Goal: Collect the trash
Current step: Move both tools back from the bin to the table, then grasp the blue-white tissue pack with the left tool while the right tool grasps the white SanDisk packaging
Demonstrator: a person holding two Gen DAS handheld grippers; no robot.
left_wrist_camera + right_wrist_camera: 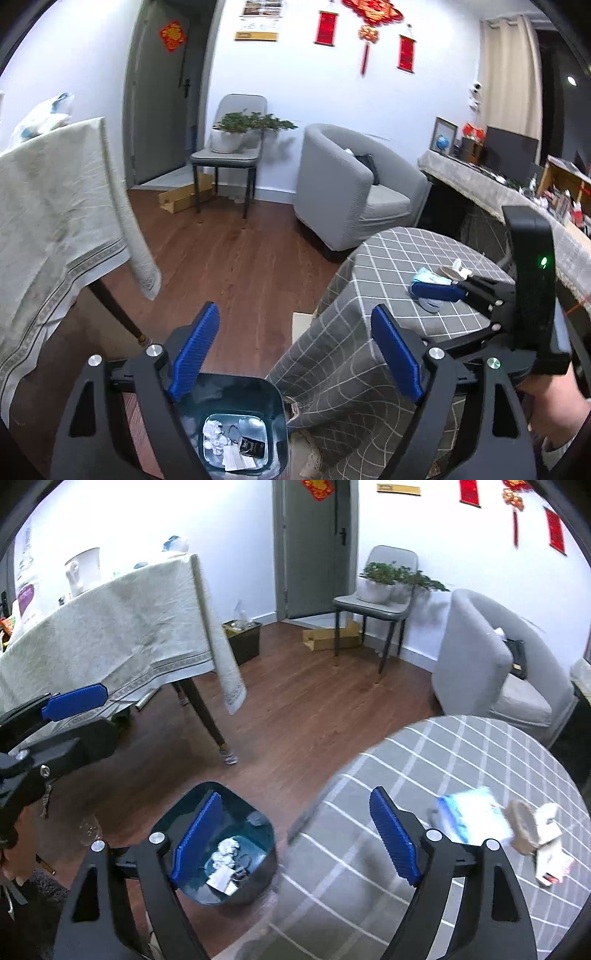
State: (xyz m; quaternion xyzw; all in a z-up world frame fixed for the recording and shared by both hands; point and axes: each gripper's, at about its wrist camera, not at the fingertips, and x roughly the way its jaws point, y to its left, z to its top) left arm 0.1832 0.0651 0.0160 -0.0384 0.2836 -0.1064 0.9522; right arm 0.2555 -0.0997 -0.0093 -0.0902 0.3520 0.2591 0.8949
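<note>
The left tool (295, 354) stands wide with nothing between its ribbed blue pads (194, 350), black angular arms below them. Directly under it, at the lower middle of the left wrist view, sits the trash bin (236, 417), a dark teal, glossy container with a rounded-square mouth facing up; crumpled white paper (216, 437) and a small dark packet (251, 447) lie in its bottom.

The right tool (295, 836) is likewise spread wide and empty, its pads the same grooved blue plastic. In its view the bin lies at lower centre-left, on the brown wood-plank floor (295, 716), just beside the round tabletop (461, 746) draped in grey cloth with a white grid.

At the right of that view, remaining trash rests on the cloth: a soft white-and-blue plastic packet (471, 819) and, touching its right side, a flattened tan-and-white cardboard piece (535, 834) whose long axis runs from upper left to lower right.

A bigger table under a pale, creased cloth (110, 627) fills the upper left.
</note>
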